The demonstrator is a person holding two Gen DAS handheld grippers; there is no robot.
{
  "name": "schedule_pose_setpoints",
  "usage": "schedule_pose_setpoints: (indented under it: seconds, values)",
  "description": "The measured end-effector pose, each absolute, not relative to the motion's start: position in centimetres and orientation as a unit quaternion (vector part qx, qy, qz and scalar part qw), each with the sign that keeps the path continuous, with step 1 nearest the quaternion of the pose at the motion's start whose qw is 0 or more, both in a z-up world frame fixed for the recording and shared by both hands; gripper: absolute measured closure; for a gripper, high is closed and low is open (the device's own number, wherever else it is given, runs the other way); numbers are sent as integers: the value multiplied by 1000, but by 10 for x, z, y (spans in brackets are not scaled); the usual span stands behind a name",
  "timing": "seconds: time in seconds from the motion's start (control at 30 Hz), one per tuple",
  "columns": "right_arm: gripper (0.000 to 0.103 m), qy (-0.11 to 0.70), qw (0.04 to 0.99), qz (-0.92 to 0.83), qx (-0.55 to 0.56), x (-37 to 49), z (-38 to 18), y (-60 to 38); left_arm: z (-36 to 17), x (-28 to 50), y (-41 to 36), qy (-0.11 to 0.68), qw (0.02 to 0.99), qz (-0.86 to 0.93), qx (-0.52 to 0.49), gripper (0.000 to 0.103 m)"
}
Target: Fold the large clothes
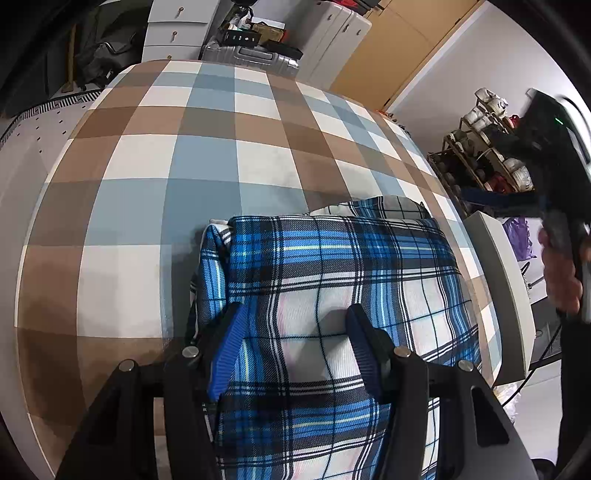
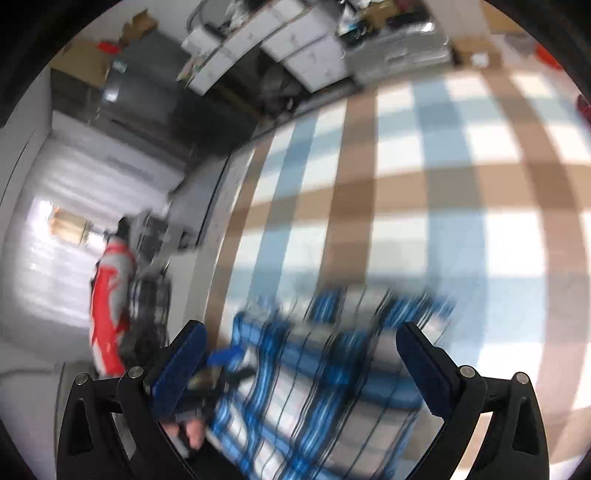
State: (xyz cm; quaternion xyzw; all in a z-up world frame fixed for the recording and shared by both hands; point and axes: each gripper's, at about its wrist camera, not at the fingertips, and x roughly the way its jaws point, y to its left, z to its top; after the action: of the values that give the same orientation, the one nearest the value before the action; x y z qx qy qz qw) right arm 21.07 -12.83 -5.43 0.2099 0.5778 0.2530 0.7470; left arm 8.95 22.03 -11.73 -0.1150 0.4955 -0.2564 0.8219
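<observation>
A blue, white and black plaid garment (image 1: 332, 280) lies folded into a thick rectangle on a surface covered in brown, blue and white checks (image 1: 192, 158). My left gripper (image 1: 295, 314) is low over the garment's near part. Its blue-padded fingers (image 1: 227, 339) stand apart, with flat cloth between them and nothing pinched. In the right wrist view the picture is blurred by motion. There my right gripper (image 2: 301, 328) hangs above the same garment (image 2: 332, 387), open wide and holding nothing. In the left wrist view, a hand (image 1: 561, 266) holds the right gripper's dark body (image 1: 550, 147) high at the right edge.
Beyond the far edge stand a silver suitcase (image 1: 255, 59) and white drawers (image 1: 173, 33). A rack of shoes (image 1: 484, 155) and a white panel (image 1: 506, 288) are on the right. A red and grey object (image 2: 109, 295) sits off the left side.
</observation>
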Motion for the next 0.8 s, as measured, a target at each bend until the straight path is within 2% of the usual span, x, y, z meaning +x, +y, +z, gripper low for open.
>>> schedule_pose_setpoints:
  seconds: [0.17, 0.3, 0.5, 0.6, 0.8]
  values:
    - [0, 630, 709, 243, 204, 242, -99, -113, -117, 88, 219, 494, 824, -255, -110, 53]
    - [0, 692, 643, 276, 179, 241, -138, -75, -116, 88, 219, 494, 824, -256, -110, 53]
    - [0, 744, 576, 314, 131, 216, -155, -57, -115, 88, 218, 494, 824, -256, -106, 53]
    - [0, 724, 603, 302, 147, 214, -142, -69, -115, 88, 219, 493, 825, -254, -108, 53]
    - [0, 631, 675, 316, 217, 189, -93, -122, -113, 87, 223, 494, 824, -257, -111, 53]
